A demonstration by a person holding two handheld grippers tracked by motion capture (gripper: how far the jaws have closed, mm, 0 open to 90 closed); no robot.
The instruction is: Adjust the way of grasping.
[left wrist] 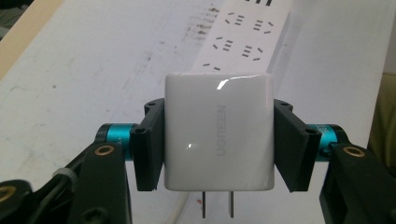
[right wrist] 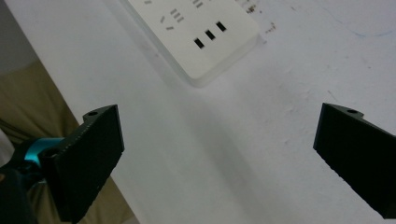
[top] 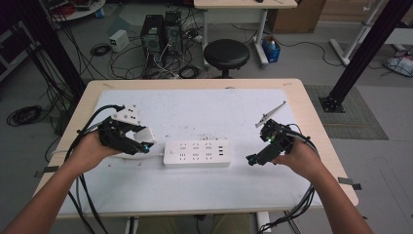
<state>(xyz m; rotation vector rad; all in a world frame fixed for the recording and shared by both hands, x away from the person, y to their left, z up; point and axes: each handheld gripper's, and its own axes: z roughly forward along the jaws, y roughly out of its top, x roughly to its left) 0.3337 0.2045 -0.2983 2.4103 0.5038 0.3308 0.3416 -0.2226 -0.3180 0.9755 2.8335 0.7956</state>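
Observation:
A white power strip [top: 197, 153] lies flat in the middle of the white sheet, sockets up; it appears too in the left gripper view as the power strip [left wrist: 243, 35] and in the right gripper view as the power strip [right wrist: 196, 32]. My left gripper [top: 142, 145] is shut on a white UGREEN charger [left wrist: 218, 132], its two prongs pointing down, just left of the strip's end. The charger [top: 144, 136] hangs slightly above the sheet. My right gripper [top: 253, 159] hovers right of the strip, jaws wide apart with nothing between them.
The white sheet [top: 195, 190] covers most of the wooden table [top: 319, 136]. The strip's white cord [top: 122, 157] runs left under my left hand. Beyond the far edge stand a black stool [top: 226, 53] and computer cases [top: 160, 34] amid cables.

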